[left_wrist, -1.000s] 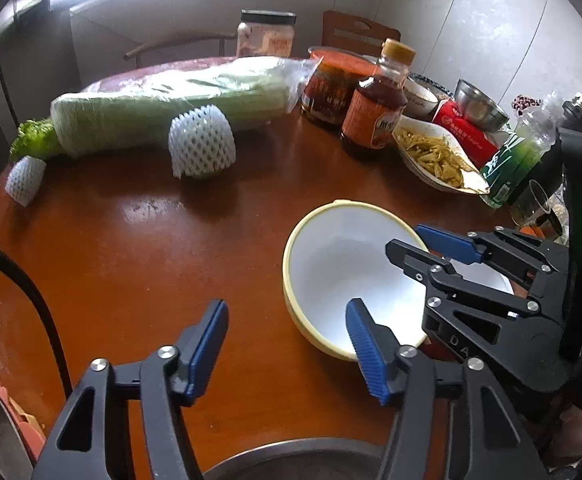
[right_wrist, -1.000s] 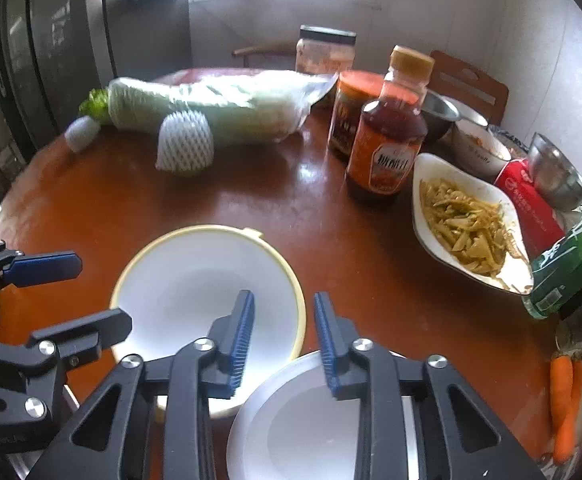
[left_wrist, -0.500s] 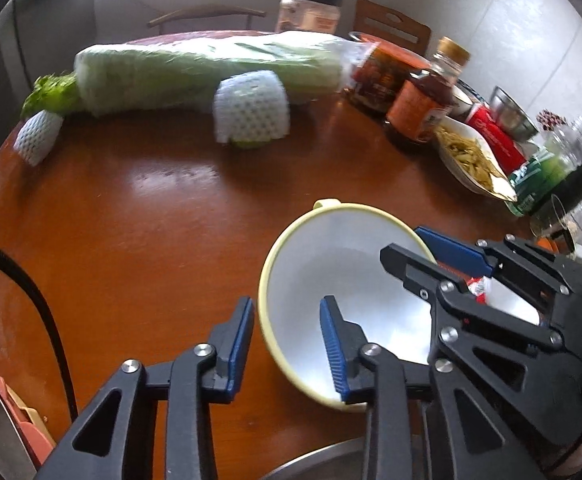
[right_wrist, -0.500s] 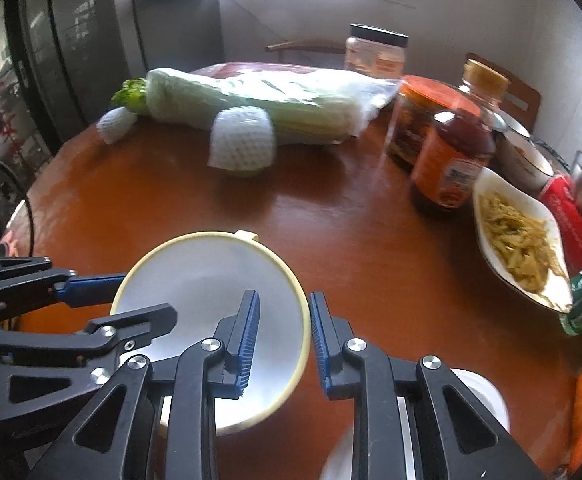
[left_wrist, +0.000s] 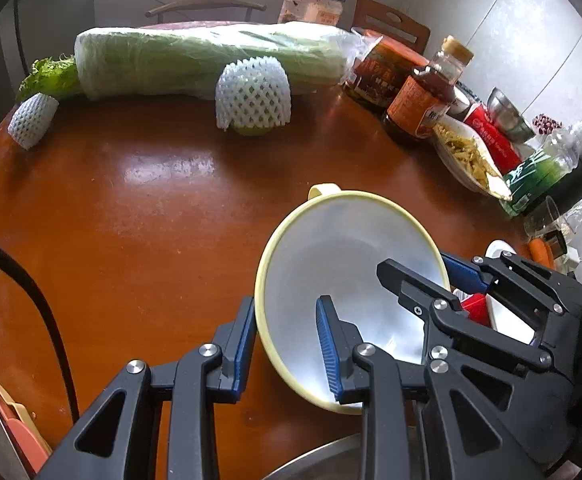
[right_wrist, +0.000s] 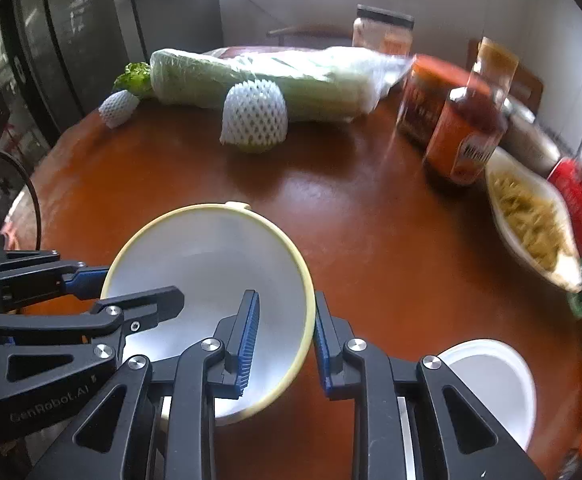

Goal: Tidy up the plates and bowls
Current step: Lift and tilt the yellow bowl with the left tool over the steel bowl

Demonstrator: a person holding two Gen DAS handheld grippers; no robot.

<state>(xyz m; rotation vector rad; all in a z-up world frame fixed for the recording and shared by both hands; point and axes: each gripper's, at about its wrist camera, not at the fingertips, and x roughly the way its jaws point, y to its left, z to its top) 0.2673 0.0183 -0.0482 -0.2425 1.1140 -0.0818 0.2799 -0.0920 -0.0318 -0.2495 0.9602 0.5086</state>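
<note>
In the left wrist view the left gripper [left_wrist: 287,344] has just closed onto the near rim of the yellow-rimmed bowl [left_wrist: 347,248], now tilted up; the right gripper [left_wrist: 447,276] hides its far side. In the right wrist view, blurred at the right edge, the right gripper [right_wrist: 285,336] clamps the bowl's opposite rim above the table [right_wrist: 371,216]; a white plate [right_wrist: 491,380] lies partly hidden behind it

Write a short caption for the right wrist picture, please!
Both grippers, right gripper and left gripper, pinch the yellow-rimmed bowl by opposite rims above the table.

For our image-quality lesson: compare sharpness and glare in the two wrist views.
Left wrist view: sharp, fisheye-curved, with window glare on the table. Right wrist view: the sauce bottle and noodle dish are smeared by blur, the window is blown out, and the yellow-rimmed bowl stays fairly crisp.
</note>
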